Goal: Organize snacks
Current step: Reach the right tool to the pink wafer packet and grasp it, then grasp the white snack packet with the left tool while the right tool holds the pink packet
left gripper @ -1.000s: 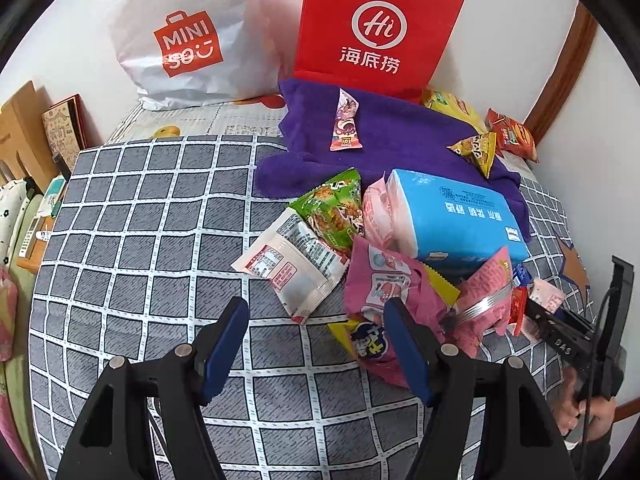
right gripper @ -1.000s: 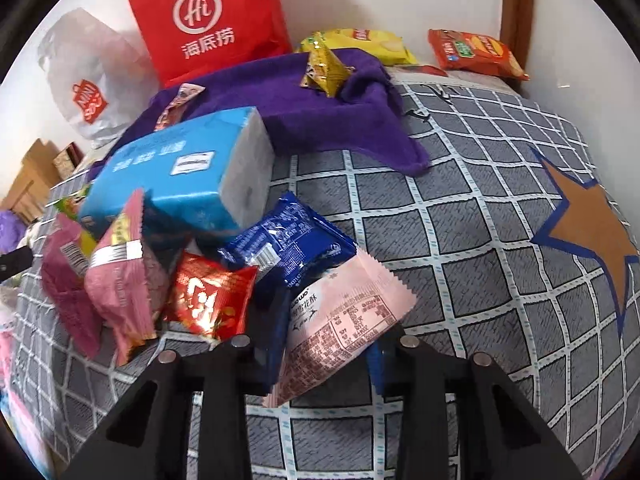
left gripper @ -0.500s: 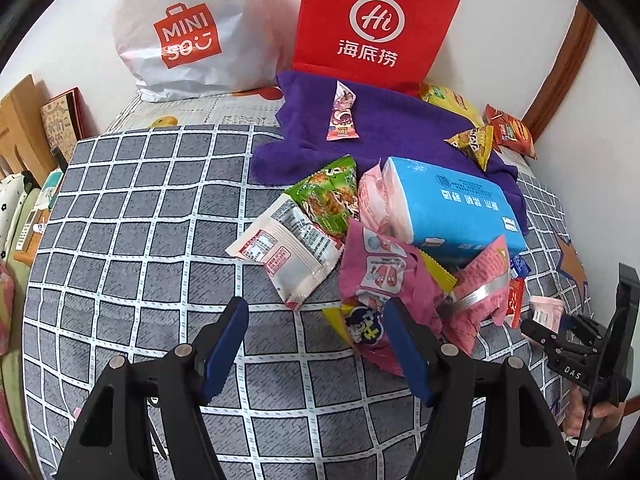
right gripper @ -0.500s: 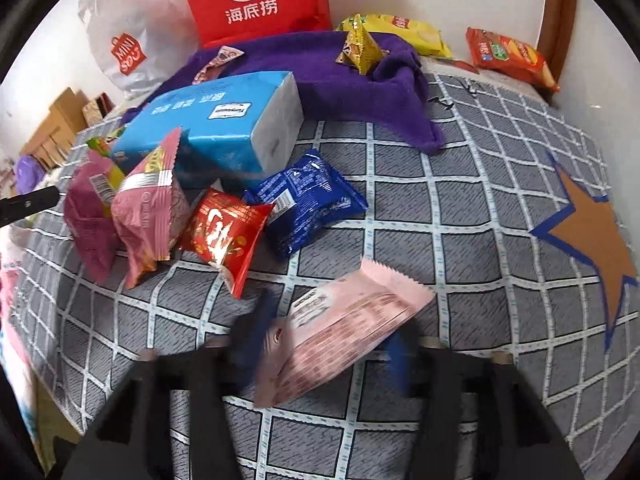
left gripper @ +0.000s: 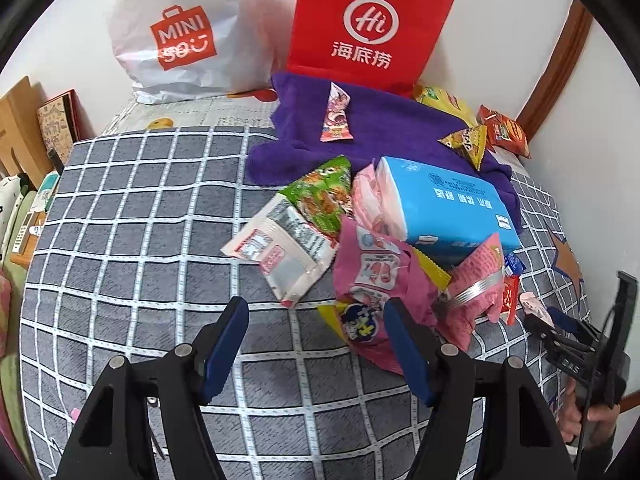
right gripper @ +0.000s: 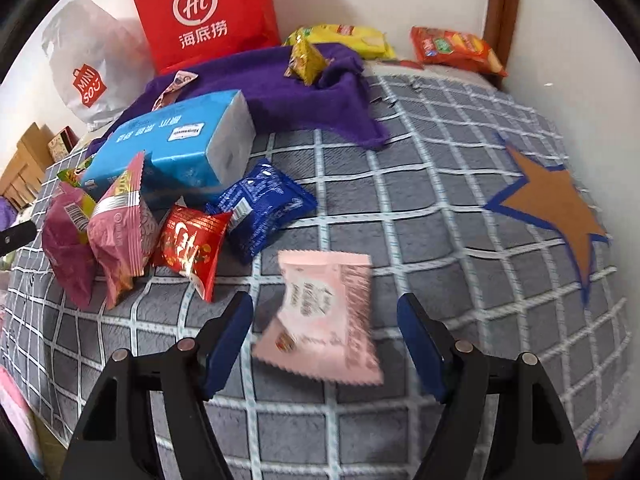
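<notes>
My right gripper (right gripper: 324, 302) hangs over the checked blanket (right gripper: 420, 208) and its jaws are opening. A pale pink snack packet (right gripper: 328, 320), blurred, sits loose between the fingers and touches neither pad. Just left of it is the snack pile: a red packet (right gripper: 192, 244), a blue packet (right gripper: 260, 204), pink packets (right gripper: 120, 224) and a blue tissue pack (right gripper: 176, 148). My left gripper (left gripper: 316, 312) is open and empty, low over the blanket, its right finger (left gripper: 404, 340) beside a pink bag (left gripper: 376, 276). A white packet (left gripper: 280, 252) and a green one (left gripper: 320, 196) lie ahead of it.
A purple towel (left gripper: 380, 128) with small snacks lies at the back. Behind it a red paper bag (left gripper: 368, 28) and a white plastic bag (left gripper: 180, 36) stand against the wall. Yellow and orange chip bags (right gripper: 456, 48) sit in the far right corner. Boxes (left gripper: 24, 128) flank the left edge.
My right gripper went from shut on the pale pink packet to spread wide, and the packet dropped free between its fingers. The left gripper stayed as it was.
</notes>
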`<act>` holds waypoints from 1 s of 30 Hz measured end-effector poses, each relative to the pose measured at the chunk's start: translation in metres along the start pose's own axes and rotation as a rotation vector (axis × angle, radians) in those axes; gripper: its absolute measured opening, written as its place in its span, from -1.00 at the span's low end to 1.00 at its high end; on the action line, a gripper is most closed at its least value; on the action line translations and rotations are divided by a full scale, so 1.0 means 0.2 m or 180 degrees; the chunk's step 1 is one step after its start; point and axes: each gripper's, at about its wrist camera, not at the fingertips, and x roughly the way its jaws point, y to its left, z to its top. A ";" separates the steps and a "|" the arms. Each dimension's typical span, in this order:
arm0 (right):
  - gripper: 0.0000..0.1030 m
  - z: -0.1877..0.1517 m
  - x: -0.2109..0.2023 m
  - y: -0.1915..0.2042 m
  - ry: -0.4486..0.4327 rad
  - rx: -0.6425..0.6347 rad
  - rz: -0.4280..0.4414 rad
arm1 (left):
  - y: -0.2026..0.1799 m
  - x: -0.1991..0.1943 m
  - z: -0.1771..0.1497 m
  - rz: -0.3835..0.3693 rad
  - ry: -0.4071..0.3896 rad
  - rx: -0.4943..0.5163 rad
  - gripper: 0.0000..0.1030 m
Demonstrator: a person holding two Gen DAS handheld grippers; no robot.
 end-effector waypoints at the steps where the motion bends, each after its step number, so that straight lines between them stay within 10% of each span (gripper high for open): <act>1: 0.32 0.01 0.02 0.01 -0.0002 0.0001 -0.0046 | 0.02 -0.01 0.00 0.0015 -0.0009 -0.0016 0.33; 5: -0.12 0.01 0.04 0.05 -0.0182 -0.0106 -0.0203 | 0.07 -0.03 -0.01 0.0062 -0.0037 -0.0049 0.33; 30: -0.03 -0.03 0.06 0.02 -0.0453 -0.0054 -0.0152 | 0.07 0.18 -0.05 -0.0096 0.0164 0.0014 0.30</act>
